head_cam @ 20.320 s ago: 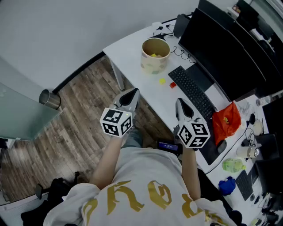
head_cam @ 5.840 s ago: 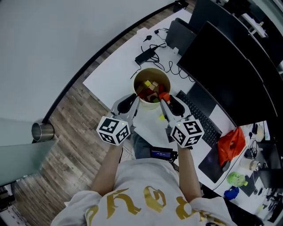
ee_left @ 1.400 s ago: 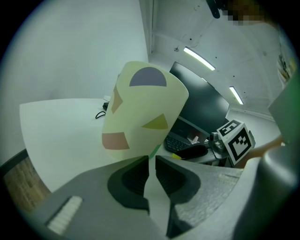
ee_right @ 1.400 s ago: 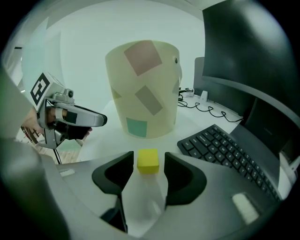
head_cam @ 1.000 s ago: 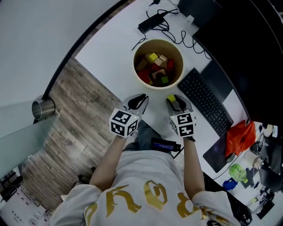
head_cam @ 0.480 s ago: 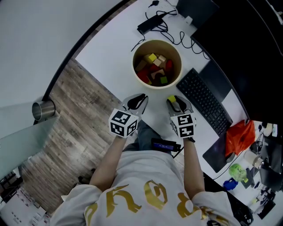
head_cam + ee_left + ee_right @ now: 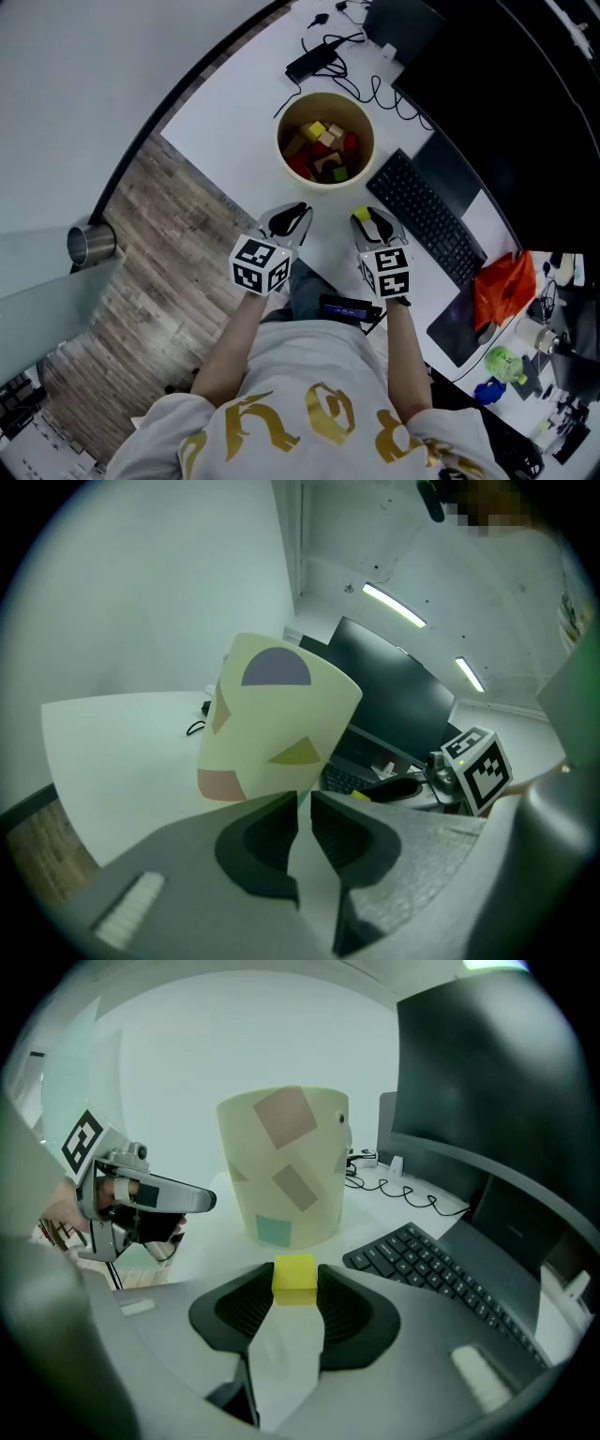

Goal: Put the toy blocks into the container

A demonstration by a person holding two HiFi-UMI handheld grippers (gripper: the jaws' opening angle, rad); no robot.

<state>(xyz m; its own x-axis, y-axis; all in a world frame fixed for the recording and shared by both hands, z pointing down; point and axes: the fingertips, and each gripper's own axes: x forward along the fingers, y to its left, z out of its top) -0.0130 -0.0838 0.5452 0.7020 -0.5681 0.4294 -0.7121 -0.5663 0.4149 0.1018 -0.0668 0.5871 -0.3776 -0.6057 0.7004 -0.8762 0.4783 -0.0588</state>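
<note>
A yellow toy block (image 7: 294, 1276) sits clamped between the pads of my right gripper (image 7: 295, 1285), a little above the white table. In the head view the same yellow block (image 7: 362, 216) shows at the tip of the right gripper (image 7: 366, 220), just short of the container. The container (image 7: 281, 141) is a cream paper tub with coloured patches and holds several blocks (image 7: 323, 157). In the right gripper view the container (image 7: 281, 1162) stands straight ahead. My left gripper (image 7: 292, 214) hovers beside the right one; its jaws stand together with nothing between them, and the container (image 7: 272, 719) is just beyond the left gripper (image 7: 305, 801).
A black keyboard (image 7: 427, 220) lies right of the container, with a dark monitor (image 7: 487, 103) behind it. Cables and a power adapter (image 7: 314, 58) lie behind the container. The table's edge (image 7: 220, 192) runs close on the left, over wooden floor. A red bag (image 7: 502, 286) lies at the far right.
My right gripper has lifted slightly with the yellow block in it. The left gripper has stayed where it was.
</note>
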